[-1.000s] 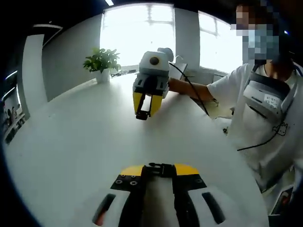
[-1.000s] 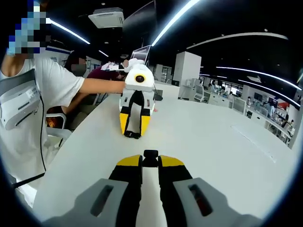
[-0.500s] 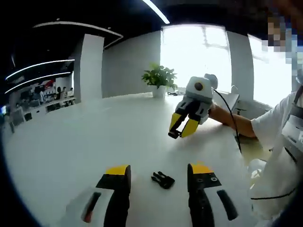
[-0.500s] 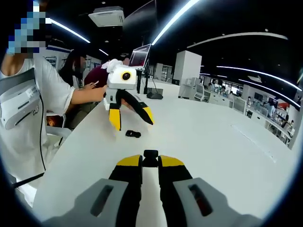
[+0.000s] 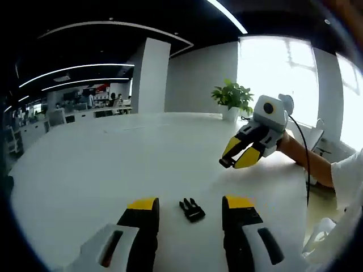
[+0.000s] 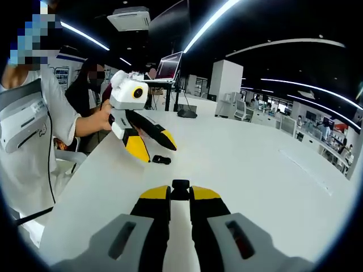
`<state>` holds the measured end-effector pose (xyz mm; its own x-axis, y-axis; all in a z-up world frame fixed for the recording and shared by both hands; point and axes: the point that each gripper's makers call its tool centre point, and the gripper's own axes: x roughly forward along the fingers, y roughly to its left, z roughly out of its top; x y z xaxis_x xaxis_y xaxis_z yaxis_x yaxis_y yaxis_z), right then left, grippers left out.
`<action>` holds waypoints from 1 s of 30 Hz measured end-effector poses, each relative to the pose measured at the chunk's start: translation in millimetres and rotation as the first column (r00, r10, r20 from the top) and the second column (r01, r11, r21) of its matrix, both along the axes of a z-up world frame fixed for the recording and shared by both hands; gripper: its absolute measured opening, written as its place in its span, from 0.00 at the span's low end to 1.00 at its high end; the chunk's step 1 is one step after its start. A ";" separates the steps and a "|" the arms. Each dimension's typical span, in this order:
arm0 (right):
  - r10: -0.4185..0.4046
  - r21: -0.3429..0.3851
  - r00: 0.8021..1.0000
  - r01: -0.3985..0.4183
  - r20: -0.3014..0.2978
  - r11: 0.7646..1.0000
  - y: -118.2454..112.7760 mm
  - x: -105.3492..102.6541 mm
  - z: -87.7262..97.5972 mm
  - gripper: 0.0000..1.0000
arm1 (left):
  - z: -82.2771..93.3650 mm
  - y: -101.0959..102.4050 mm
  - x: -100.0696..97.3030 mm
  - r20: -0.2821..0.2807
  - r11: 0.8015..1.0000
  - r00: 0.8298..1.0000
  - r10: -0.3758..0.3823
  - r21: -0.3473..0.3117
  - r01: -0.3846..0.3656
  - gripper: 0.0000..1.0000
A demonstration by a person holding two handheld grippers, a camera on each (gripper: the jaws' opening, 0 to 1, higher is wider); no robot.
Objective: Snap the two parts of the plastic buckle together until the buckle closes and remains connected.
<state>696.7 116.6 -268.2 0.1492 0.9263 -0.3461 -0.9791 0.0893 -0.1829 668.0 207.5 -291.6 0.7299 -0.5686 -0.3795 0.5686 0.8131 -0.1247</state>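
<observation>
My left tongs point(image 5: 190, 208) stand spread above one black buckle half point(image 5: 192, 209) lying on the white worktop point(image 5: 113, 164). My right tongs point(image 6: 180, 192) pinch the other half point(image 6: 180, 185). Small, stiff, probably slippery; I would grip its flat sides.

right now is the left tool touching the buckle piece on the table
Apart. In the left gripper view the left tool is open and the buckle piece lies on the table between its jaws, with white table showing on both sides.
</observation>
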 end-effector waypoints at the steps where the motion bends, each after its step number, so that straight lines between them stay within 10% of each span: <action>1: 0.000 0.001 1.000 0.000 0.000 1.000 -0.1 -0.2 0.2 0.12 | -0.4 0.9 -0.4 0.009 1.000 1.000 0.010 0.017 -0.010 0.43; 8: 0.004 -0.010 1.000 -0.004 0.007 1.000 -0.7 -1.4 -1.3 0.12 | 2.6 8.0 -0.1 0.082 0.989 0.995 0.062 0.130 -0.072 0.35; 30: 0.005 -0.012 1.000 -0.005 0.021 1.000 -1.4 -2.3 0.9 0.12 | -4.7 6.5 -1.2 0.032 0.991 0.996 0.080 0.104 -0.083 0.21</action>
